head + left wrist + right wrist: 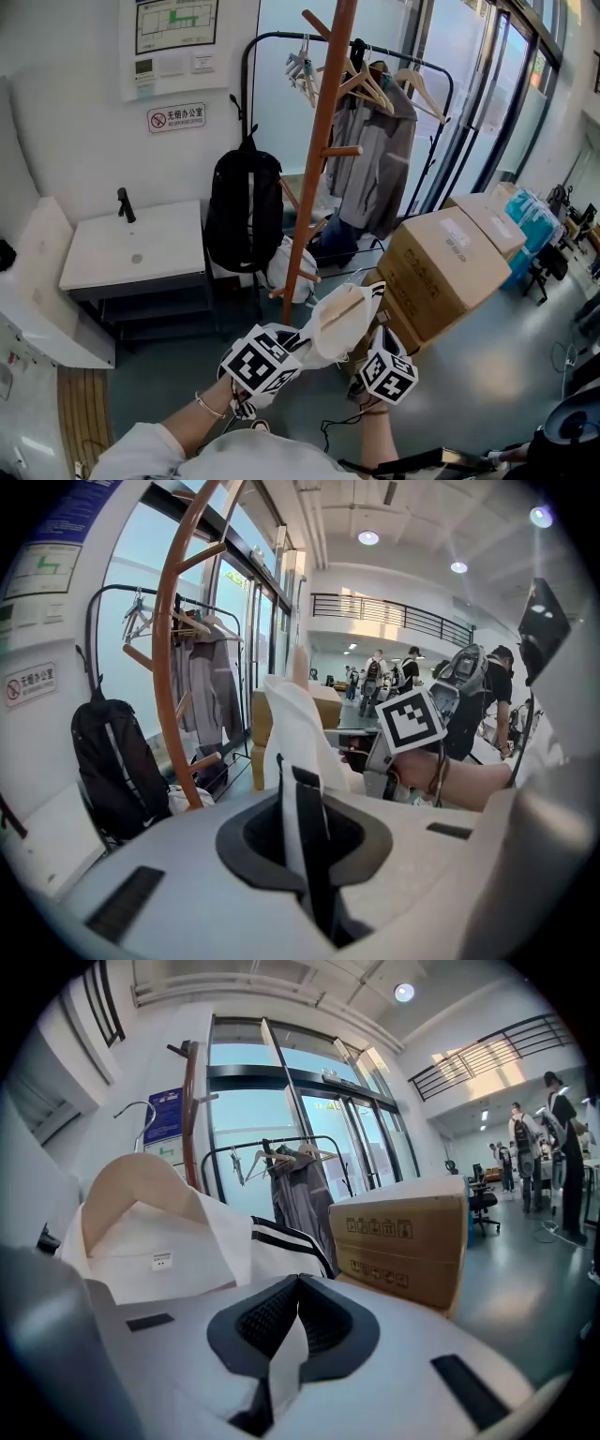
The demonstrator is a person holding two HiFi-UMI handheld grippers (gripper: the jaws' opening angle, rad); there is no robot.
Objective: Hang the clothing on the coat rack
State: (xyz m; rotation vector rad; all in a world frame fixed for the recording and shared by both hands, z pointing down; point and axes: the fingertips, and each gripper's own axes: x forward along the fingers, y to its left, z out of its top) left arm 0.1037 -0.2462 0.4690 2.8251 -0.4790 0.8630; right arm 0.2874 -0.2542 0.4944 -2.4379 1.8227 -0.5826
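Observation:
A white garment [342, 319] on a wooden hanger hangs between my two grippers, low in front of the brown wooden coat rack [319, 141]. My left gripper [309, 339] is shut on a fold of the white cloth [295, 733], which rises straight out of its jaws [305, 850]. My right gripper [375, 328] is shut on another strip of the same garment [169, 1241]; the cloth sits between its pads [289, 1340]. The hanger's wooden shoulder [131, 1180] and black-striped trim show in the right gripper view. The coat rack [169, 649] stands just beyond, its pegs bare.
A black backpack [244, 211] hangs left of the rack. Behind is a black clothes rail with a grey jacket [375, 150] and spare hangers. Cardboard boxes [445, 267] stand to the right, and a white sink cabinet [136, 248] to the left. People stand far off.

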